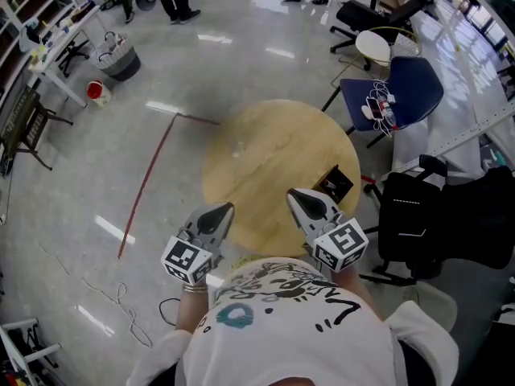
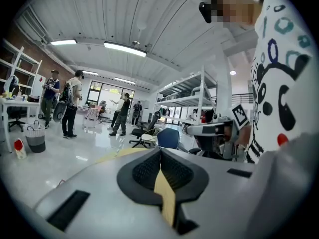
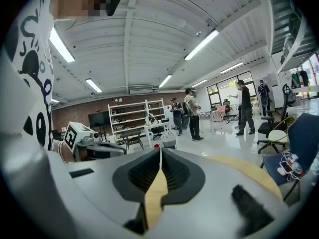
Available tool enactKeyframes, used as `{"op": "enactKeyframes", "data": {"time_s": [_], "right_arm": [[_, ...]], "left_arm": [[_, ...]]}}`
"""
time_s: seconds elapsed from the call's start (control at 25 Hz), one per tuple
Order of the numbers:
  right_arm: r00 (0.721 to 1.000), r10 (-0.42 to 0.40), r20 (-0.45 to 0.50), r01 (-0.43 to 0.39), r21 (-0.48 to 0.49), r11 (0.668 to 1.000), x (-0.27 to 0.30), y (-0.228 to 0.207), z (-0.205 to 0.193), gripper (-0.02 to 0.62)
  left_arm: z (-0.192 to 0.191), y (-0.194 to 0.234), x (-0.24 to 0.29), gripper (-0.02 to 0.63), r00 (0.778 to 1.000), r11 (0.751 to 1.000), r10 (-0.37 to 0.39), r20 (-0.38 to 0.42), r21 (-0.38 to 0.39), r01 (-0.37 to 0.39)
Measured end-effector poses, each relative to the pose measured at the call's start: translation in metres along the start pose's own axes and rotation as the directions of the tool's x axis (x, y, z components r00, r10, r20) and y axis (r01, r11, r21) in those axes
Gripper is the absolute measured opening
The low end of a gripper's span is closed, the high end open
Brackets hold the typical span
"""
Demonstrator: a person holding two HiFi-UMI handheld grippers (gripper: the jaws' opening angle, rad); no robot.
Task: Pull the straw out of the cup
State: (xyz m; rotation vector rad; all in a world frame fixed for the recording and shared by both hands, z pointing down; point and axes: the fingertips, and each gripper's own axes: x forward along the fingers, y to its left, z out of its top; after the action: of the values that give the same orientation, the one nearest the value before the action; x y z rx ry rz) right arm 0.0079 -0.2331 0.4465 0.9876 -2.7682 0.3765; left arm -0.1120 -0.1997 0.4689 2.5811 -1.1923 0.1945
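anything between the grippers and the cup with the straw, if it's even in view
No cup or straw shows in any view, so there is no path to judge. The round table shows only a small black object, near the right gripper. It and the left gripper are shut and empty.

Matt wooden table, glossy floor

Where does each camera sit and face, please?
Head view: on the person's head, looking down at the round table; shirt, left tool and right tool show.
Left gripper view: rides the left tool, looks across the room; shut jaws, shirt.
Right gripper view: rides the right tool, likewise.
Shared: blue chair in all; each gripper view shows the other tool.
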Motion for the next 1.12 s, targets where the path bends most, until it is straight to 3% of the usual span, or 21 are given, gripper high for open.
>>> {"op": "enactKeyframes", "data": {"time_s": [0.52, 0.88, 1.12], "right_arm": [[0.995, 0.092, -0.041, -0.092, -0.009, 0.996, 0.029, -0.055, 0.005, 0.029], [0.996, 0.072, -0.050, -0.071, 0.016, 0.997, 0.054, -0.060, 0.010, 0.029], [0.992, 0.082, -0.091, -0.081, 0.020, 0.997, 0.074, -0.046, 0.003, 0.031]], "left_arm": [[0.005, 0.025, 0.052, 0.015, 0.998, 0.998, 0.059, -0.020, -0.032, -0.060], [0.014, 0.044, 0.068, 0.015, 1.000, 1.000, 0.009, -0.029, -0.028, -0.010], [0.003, 0.067, 0.068, 0.015, 0.996, 1.000, -0.008, -0.092, 0.014, 0.009]]}}
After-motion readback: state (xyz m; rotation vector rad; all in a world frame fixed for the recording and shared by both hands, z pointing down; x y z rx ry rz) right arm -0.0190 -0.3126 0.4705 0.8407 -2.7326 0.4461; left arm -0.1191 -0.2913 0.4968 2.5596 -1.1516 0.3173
